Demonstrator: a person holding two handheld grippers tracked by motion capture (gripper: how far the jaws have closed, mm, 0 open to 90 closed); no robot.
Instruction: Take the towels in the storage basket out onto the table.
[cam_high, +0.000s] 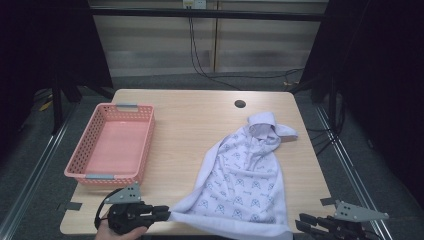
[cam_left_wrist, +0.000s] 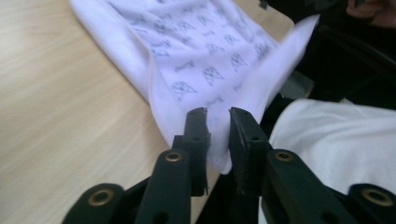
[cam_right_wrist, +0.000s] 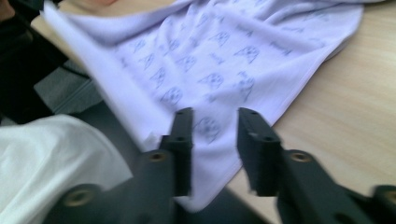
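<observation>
A pale lilac garment (cam_high: 245, 175) printed with small blue motifs lies spread on the right half of the wooden table (cam_high: 190, 120), collar toward the far side, hem hanging over the near edge. My left gripper (cam_high: 167, 214) sits at the hem's left corner. In the left gripper view its jaws (cam_left_wrist: 217, 114) stand a little apart with the cloth corner (cam_left_wrist: 205, 70) between them, not pinched. My right gripper (cam_high: 300, 222) is at the hem's right corner. In the right gripper view it (cam_right_wrist: 215, 114) is open, with the cloth (cam_right_wrist: 205, 70) lying between and under its jaws.
An empty pink plastic basket (cam_high: 90, 175) stands on the table's left side. A round cable hole (cam_high: 240, 104) lies near the far edge. A person's white clothing (cam_left_wrist: 336, 140) is close behind the near table edge. Dark floor surrounds the table.
</observation>
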